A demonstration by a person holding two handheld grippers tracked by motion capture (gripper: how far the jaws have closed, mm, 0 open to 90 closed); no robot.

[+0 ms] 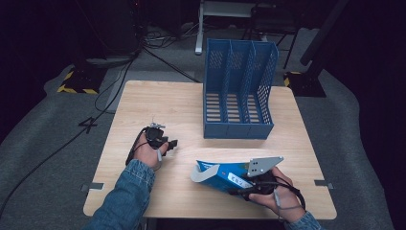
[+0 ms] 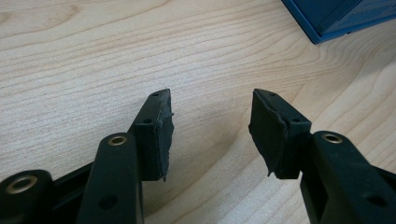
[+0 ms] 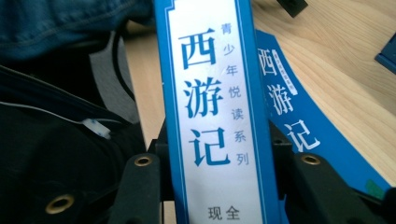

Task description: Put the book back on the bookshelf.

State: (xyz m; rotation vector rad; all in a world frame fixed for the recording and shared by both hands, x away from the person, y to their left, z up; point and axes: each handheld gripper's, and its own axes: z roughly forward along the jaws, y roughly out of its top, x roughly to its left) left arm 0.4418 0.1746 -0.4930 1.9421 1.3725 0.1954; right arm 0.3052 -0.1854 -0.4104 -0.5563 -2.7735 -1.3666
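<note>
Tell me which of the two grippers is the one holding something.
The right gripper, at the table's near right: its jaws are clamped on the spine of a blue book. The left gripper hangs open above bare wood.

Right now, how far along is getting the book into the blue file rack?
Done: the right gripper has its jaws shut on the book, by its spine. In hand: the book is near the table's front edge. Left: the blue file rack looks empty; the left gripper is open.
</note>
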